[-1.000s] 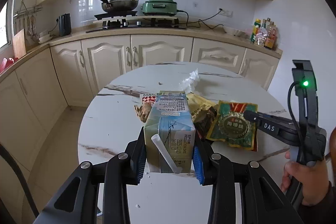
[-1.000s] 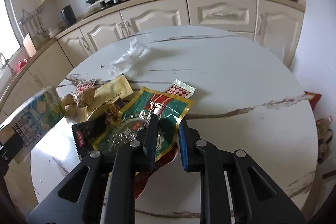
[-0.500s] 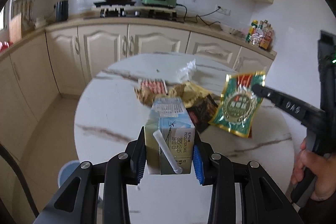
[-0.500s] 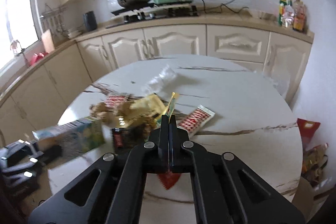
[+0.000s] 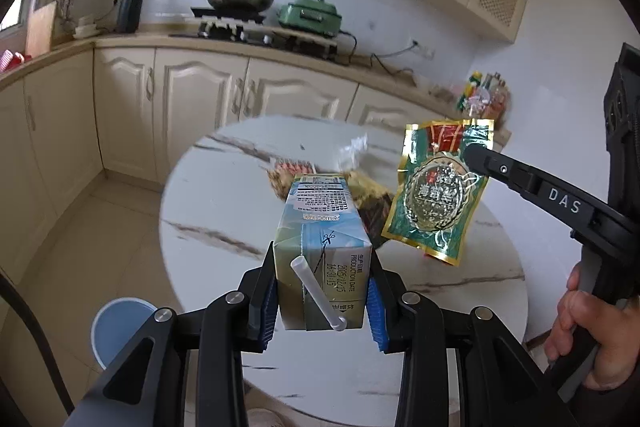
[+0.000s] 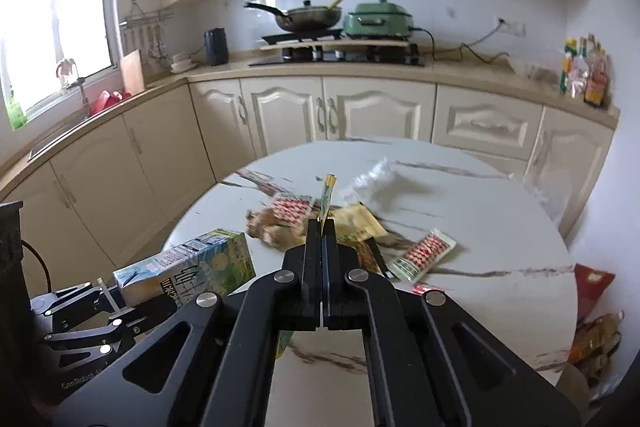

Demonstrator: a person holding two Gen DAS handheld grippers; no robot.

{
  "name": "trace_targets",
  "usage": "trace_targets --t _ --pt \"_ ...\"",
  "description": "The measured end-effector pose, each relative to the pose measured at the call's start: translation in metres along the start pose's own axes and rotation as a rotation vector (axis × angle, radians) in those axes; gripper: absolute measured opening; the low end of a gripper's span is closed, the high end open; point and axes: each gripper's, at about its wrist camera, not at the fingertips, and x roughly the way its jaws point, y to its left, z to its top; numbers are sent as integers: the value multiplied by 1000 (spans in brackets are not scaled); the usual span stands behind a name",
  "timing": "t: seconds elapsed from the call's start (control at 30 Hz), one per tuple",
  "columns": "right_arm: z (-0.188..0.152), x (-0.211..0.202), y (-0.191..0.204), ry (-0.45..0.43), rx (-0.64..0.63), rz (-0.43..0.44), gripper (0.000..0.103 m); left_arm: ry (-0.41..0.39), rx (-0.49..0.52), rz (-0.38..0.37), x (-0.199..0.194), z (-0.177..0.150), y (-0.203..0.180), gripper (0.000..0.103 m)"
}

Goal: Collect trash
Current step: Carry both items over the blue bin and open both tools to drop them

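Blue bin (image 5: 120, 327) sits at lower left on the floor; at centre the left gripper (image 5: 322, 301) clamps a drink carton (image 5: 320, 239) above the marble table (image 5: 224, 211); at right the right gripper (image 5: 470, 153), jaws closed, pinches a green snack packet (image 5: 436, 195) in mid-air.

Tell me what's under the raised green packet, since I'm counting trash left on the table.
Below the green packet lies a red wrapper on the marble table; whatever sits behind the packet is hidden.

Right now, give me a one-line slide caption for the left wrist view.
Left gripper clamps a milk carton above the marble table while the right gripper lifts a green snack pouch.
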Motion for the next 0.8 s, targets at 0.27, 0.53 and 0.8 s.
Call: trace_targets --t 0.27,0.53,0.8 --pt "20 -14 70 -50 -108 105 1 -82 -74 99 -65 -3 54 33" --pt "21 12 183 -30 -240 284 1 -119 -172 238 -120 -24 129 33" --pt "-20 91 288 96 -364 390 1 1 -291 374 -107 -60 221 33"
